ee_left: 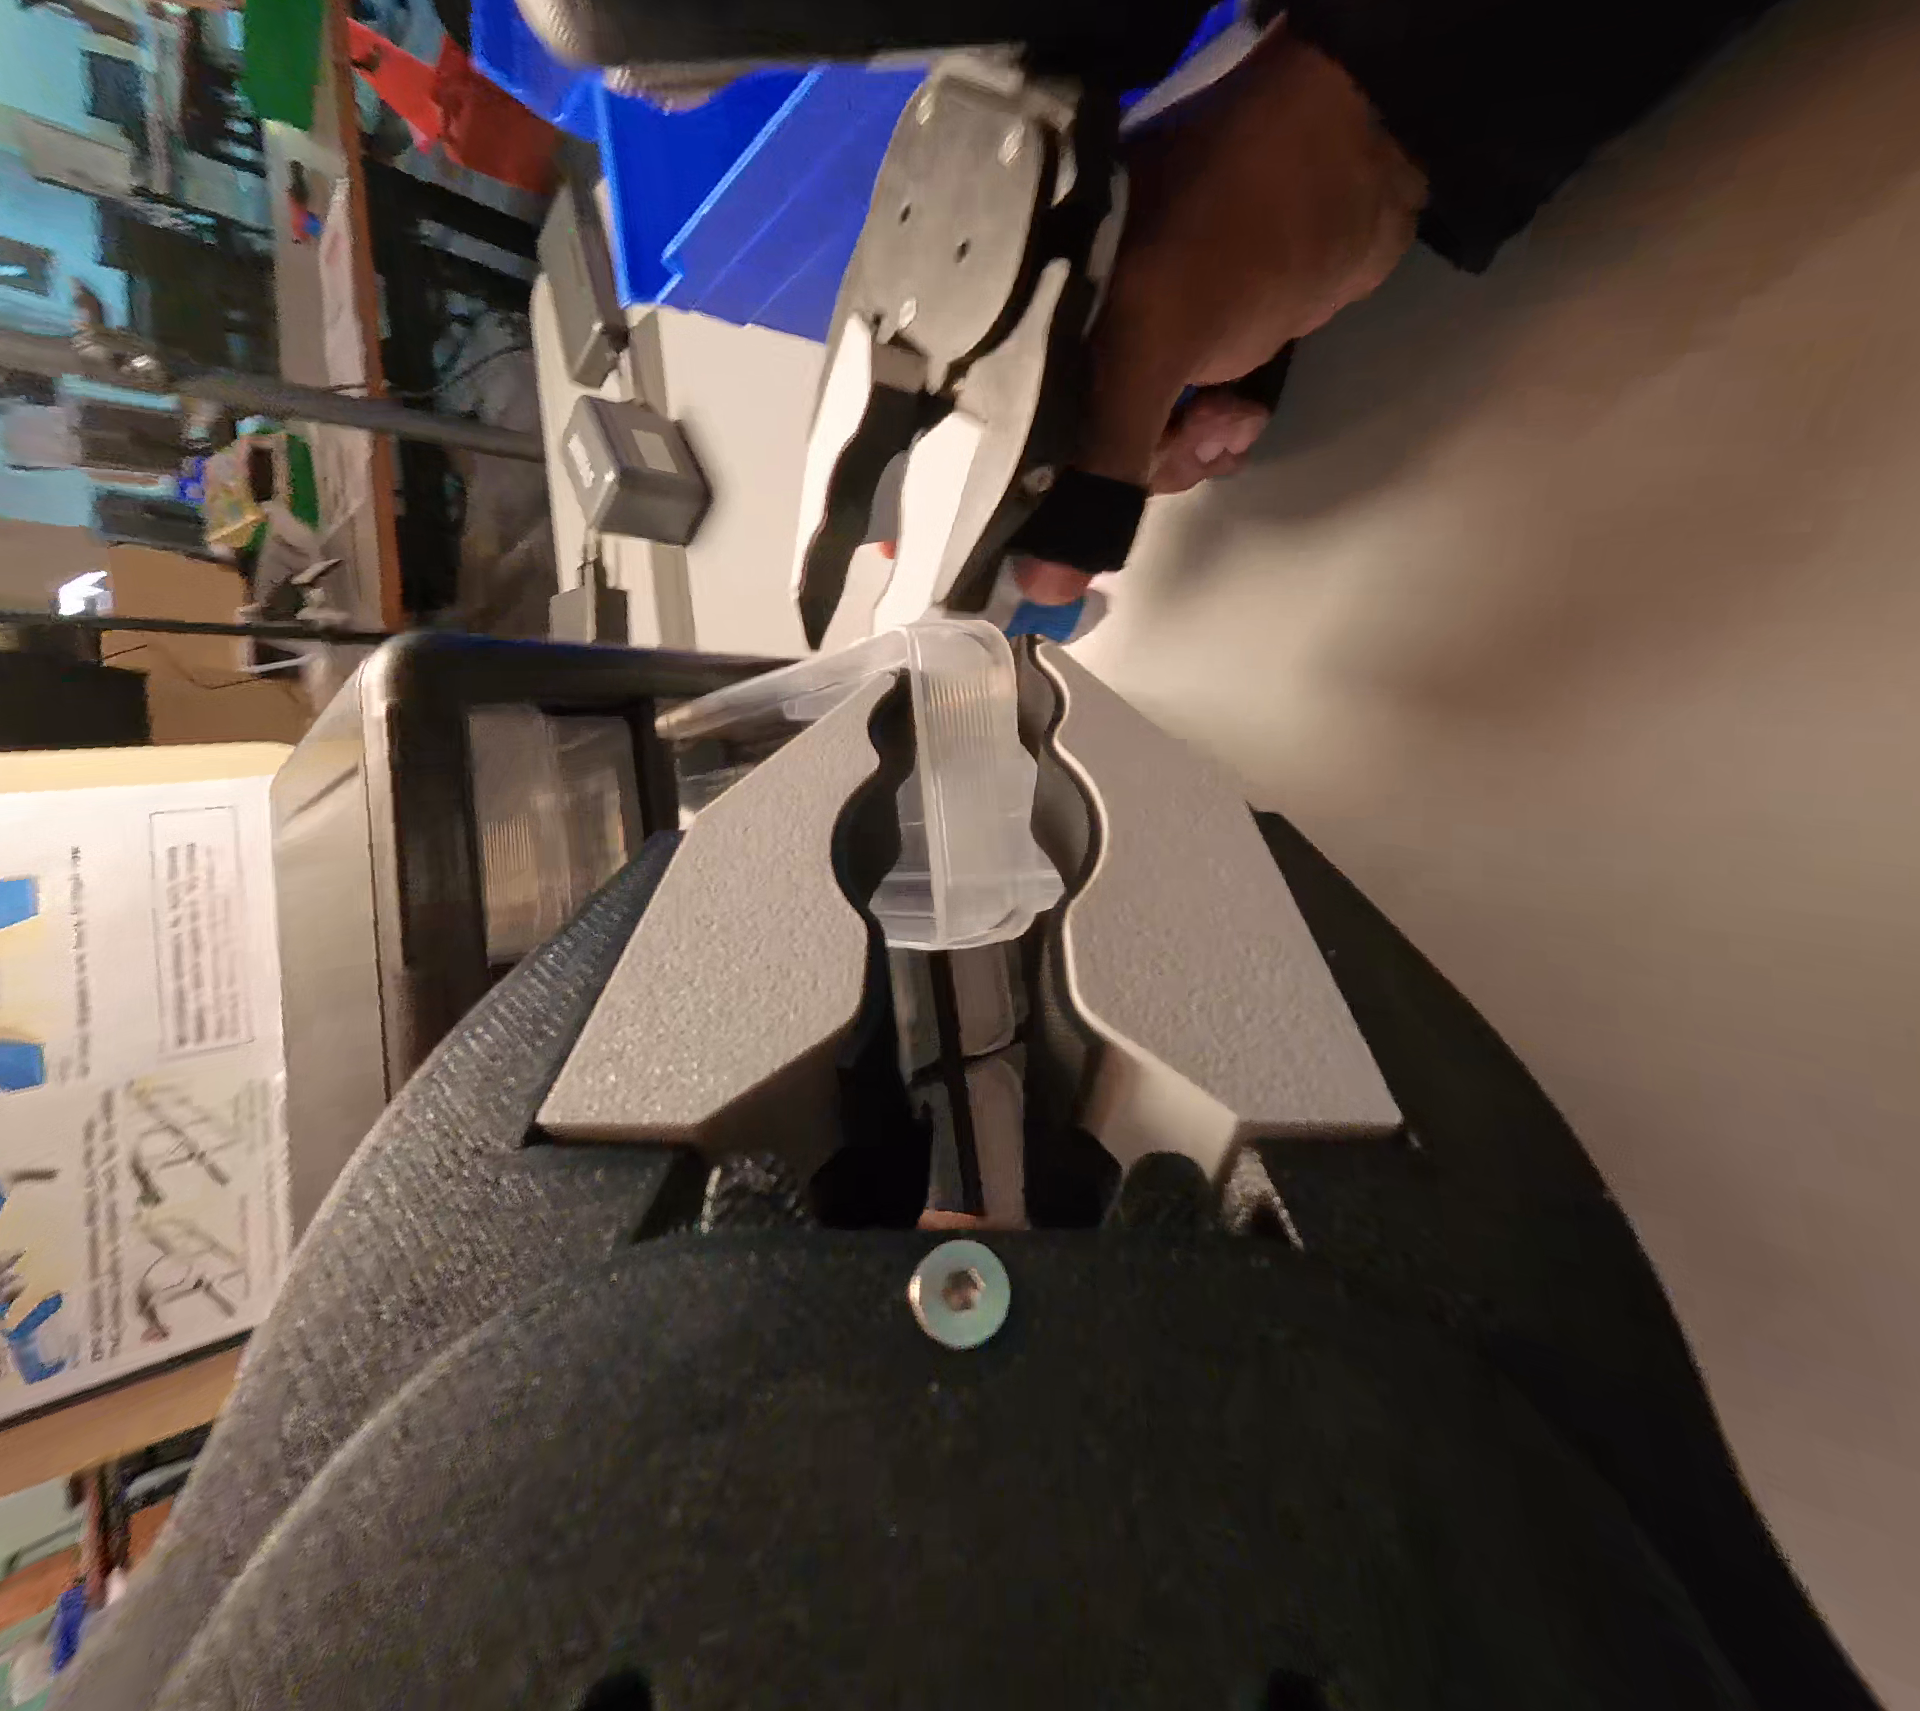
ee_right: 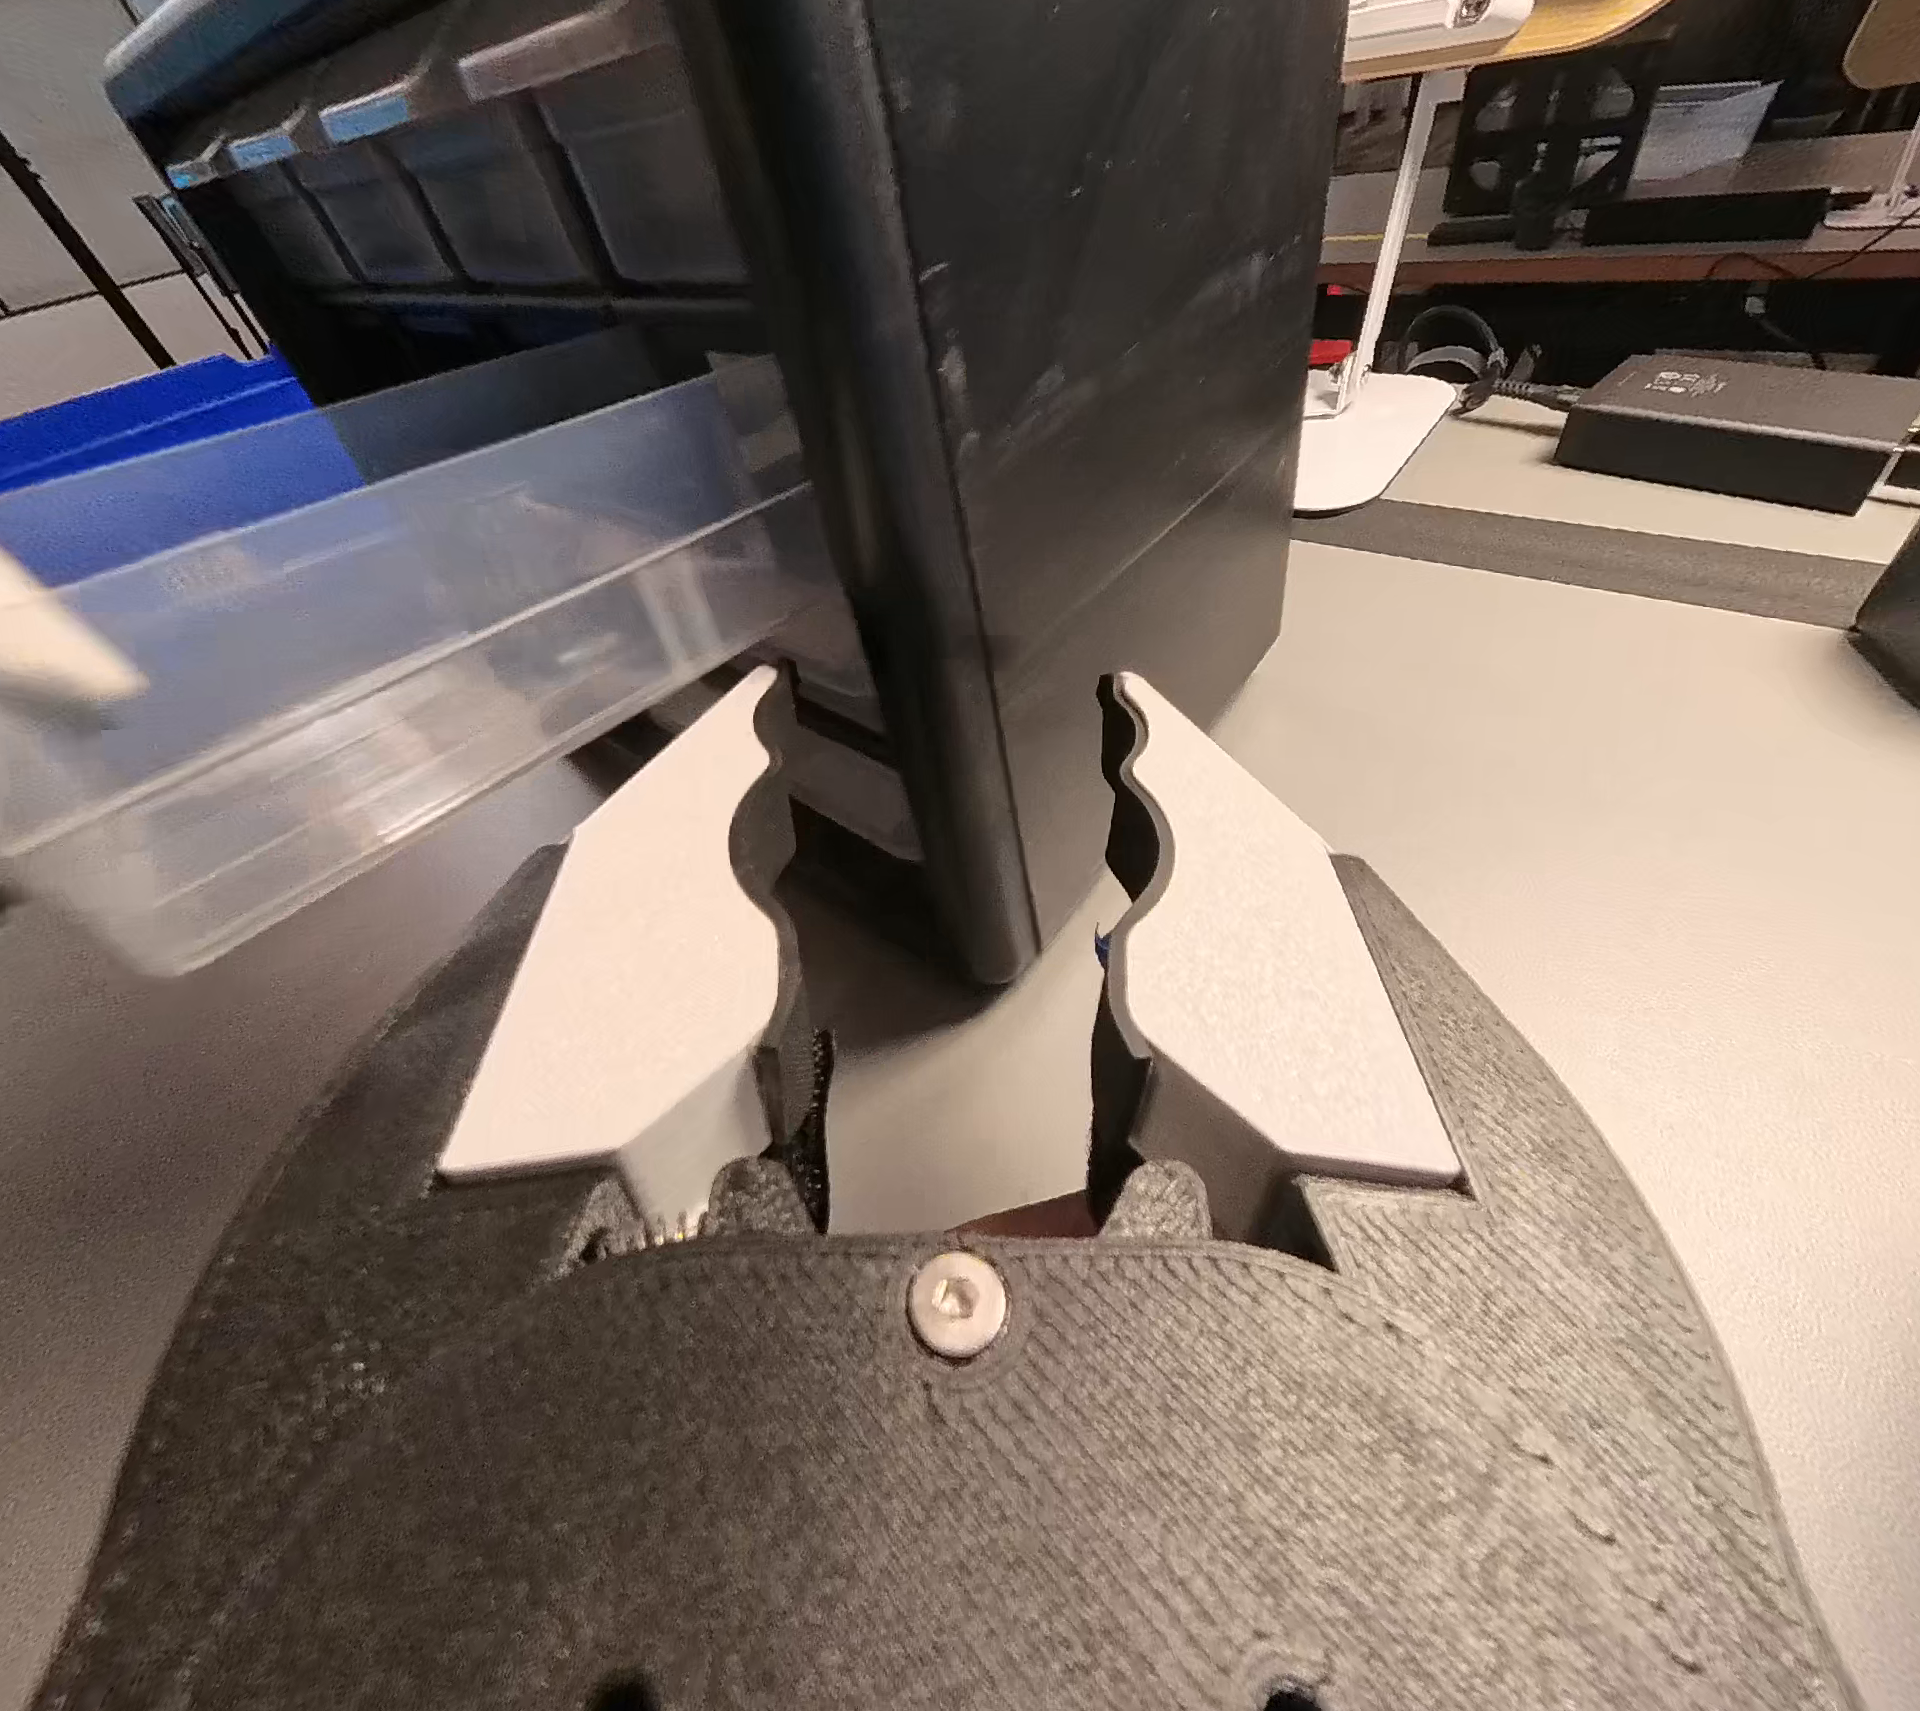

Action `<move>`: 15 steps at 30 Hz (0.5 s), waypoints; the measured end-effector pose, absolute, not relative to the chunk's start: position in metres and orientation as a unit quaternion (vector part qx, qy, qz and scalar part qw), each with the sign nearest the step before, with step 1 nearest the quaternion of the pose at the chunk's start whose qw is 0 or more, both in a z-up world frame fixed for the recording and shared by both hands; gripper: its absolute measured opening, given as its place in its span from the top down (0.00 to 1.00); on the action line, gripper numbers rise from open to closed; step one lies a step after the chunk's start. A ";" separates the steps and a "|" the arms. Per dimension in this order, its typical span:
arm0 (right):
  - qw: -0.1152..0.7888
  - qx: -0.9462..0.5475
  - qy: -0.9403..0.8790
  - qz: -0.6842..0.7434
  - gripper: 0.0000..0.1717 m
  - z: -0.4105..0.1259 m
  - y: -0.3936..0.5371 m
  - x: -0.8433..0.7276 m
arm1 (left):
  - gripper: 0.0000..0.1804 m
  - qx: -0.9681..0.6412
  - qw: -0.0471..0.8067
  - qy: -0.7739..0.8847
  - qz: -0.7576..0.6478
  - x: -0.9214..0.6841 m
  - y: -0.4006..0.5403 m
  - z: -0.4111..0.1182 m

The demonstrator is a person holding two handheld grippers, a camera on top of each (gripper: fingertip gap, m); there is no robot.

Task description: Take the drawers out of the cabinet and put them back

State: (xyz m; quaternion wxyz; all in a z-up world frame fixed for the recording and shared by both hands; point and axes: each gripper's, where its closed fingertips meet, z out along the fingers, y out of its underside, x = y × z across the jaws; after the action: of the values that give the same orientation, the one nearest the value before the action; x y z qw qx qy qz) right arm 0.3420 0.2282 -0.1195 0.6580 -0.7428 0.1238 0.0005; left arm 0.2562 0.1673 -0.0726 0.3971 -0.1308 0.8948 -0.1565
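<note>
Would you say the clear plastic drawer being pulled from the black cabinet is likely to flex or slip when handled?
The clear drawer looks thin-walled and empty, so probably light and slightly flexible. Its smooth handle may slip, though the left gripper has closed on it.

A pale grey tabletop (ee_right: 1558,830) carries a tall black plastic drawer cabinet (ee_right: 1091,311) near its middle. Far right lie a flat black box (ee_right: 1735,425) and a white lamp base (ee_right: 1371,435); a blue bin (ee_right: 135,414) sits far left.

Left wrist view: background shelves (ee_left: 156,227) are motion-smeared, I can't make them out. Right wrist view: clear drawer (ee_right: 343,622) blurred and cut off at left edge, its front out of view. Cabinet (ee_right: 1091,259) top cropped.
</note>
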 end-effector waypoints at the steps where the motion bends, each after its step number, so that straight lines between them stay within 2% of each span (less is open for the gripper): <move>1: 0.658 -0.743 0.122 -0.001 0.65 -0.119 0.228 0.342 | 0.89 -0.132 0.412 0.888 -0.154 0.263 0.175 -0.075; 3: 0.657 -0.744 0.120 -0.004 0.65 -0.119 0.229 0.341 | 0.88 -0.131 0.435 0.874 -0.174 0.270 0.183 -0.078; 6: 0.656 -0.745 0.122 -0.003 0.65 -0.120 0.229 0.341 | 0.80 -0.159 0.456 0.850 -0.209 0.272 0.193 -0.074; 15: 0.652 -0.747 0.130 0.000 0.65 -0.122 0.229 0.344 | 0.79 -0.241 0.472 0.782 -0.328 0.244 0.204 -0.056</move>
State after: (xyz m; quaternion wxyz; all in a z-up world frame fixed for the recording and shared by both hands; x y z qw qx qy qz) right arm 0.3442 0.2289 -0.1218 0.6520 -0.7471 0.1296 0.0002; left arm 0.2439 0.2042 -0.0557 0.4721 -0.2412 0.7817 -0.3284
